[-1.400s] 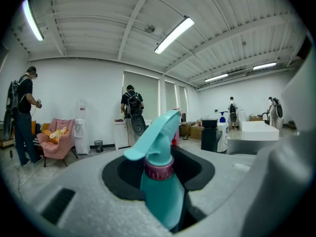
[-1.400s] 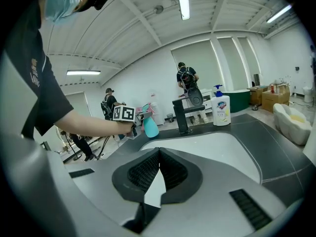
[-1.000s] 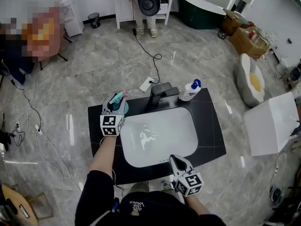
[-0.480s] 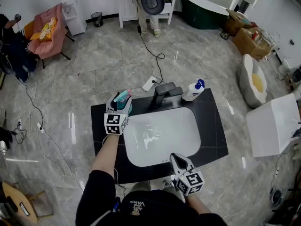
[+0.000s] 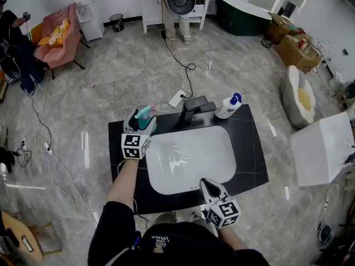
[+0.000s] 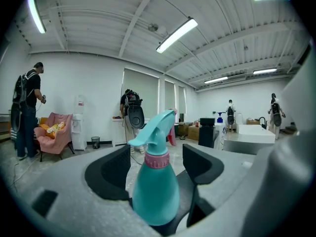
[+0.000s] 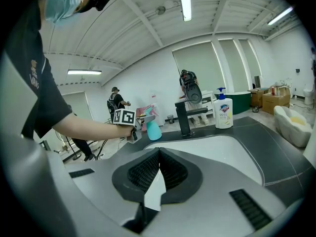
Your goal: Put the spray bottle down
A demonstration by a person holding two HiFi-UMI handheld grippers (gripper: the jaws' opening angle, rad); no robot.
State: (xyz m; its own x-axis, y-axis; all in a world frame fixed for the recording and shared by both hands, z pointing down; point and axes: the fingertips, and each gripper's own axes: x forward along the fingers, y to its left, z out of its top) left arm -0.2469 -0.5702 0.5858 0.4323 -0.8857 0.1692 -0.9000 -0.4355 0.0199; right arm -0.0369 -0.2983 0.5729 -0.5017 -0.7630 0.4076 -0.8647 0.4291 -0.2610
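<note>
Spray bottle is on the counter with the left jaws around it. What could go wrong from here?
1. The left gripper has just been opening its jaws, but the spray bottle stands upright between them. A sideways or tilted pull-back may clip and topple it.
2. It stands near the counter's back edge, beside the sink. If knocked, it may fall to the floor or into the basin.

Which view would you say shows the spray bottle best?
The left gripper view: the spray bottle sits close, between jaws just opened. The head view shows only its top; the right gripper view shows it small.
</note>
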